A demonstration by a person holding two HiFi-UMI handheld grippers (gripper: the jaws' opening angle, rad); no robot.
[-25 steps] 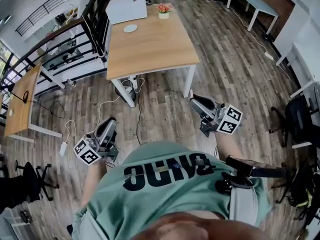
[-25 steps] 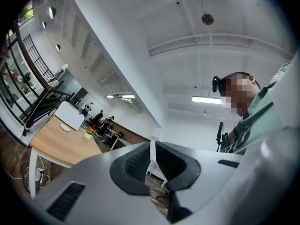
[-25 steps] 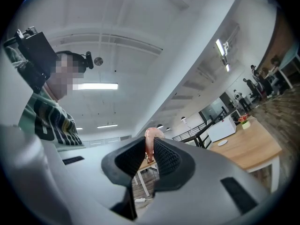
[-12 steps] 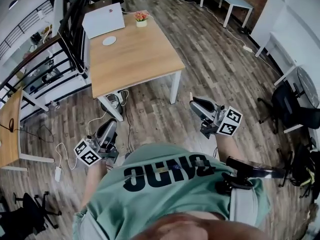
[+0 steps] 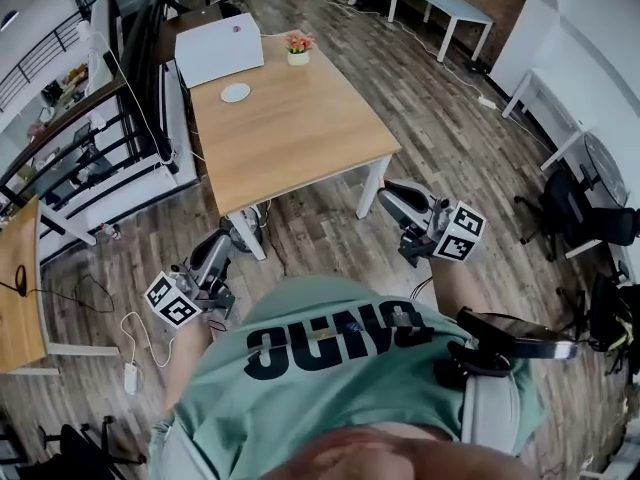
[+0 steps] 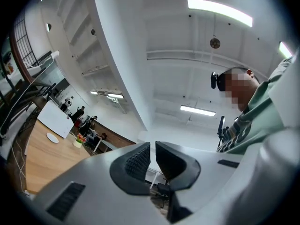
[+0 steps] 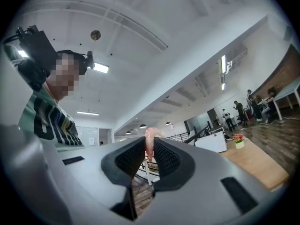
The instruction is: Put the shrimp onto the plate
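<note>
1. The person's green shirt is filling the bottom of the head view, with both tongs being held out in front of it above the wooden floor.
2. The right tongs are clamping the shrimp. The pads are standing only slightly apart and are pressing on it from both sides.
3. In the right gripper view the shrimp's long axis is running up along the pads, and its pale pink end is poking out past their tips, away from the hand.
4. The left tongs are carrying nothing. Their pads are sitting almost together, leaving only a thin slit.
5. Just beyond the tongs, the desk is presenting its near edge and white legs, with cables trailing on the floor beneath.
6. The plate, small and white, is lying near the desk's far left corner, well apart from the shrimp.
7. Behind the plate a white flat rectangular thing is resting, and a flower pot is standing beside it.
8. A black railing is running along the desk's left side, an office chair is standing at far right, and another desk is standing furthest back.
</note>
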